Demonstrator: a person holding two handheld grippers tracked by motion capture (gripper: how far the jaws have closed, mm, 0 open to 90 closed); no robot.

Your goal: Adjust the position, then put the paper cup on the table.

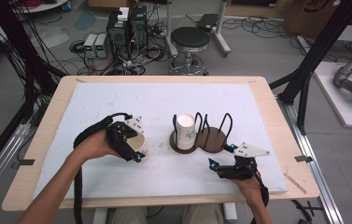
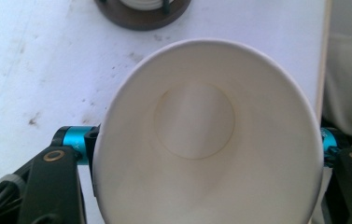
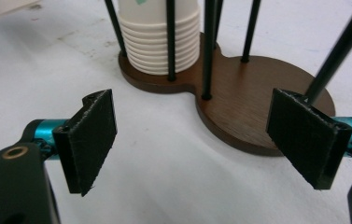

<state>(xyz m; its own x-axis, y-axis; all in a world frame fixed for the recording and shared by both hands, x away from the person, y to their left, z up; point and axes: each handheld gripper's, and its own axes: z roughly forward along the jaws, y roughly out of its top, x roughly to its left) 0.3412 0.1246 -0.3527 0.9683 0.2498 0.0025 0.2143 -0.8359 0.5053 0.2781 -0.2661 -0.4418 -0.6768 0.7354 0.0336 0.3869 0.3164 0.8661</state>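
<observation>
A white paper cup (image 2: 208, 140) lies clamped between the left tongs (image 2: 206, 149), its open mouth facing the camera and its round bottom showing inside. The black jaws with blue fittings press its sides at nine and three o'clock. At twelve o'clock, a brown wooden base (image 2: 141, 16) sits on the white surface (image 2: 38, 70).

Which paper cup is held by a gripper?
The single cup at left, clamped in the left gripper; the other cups sit stacked in the wooden holder.
</observation>
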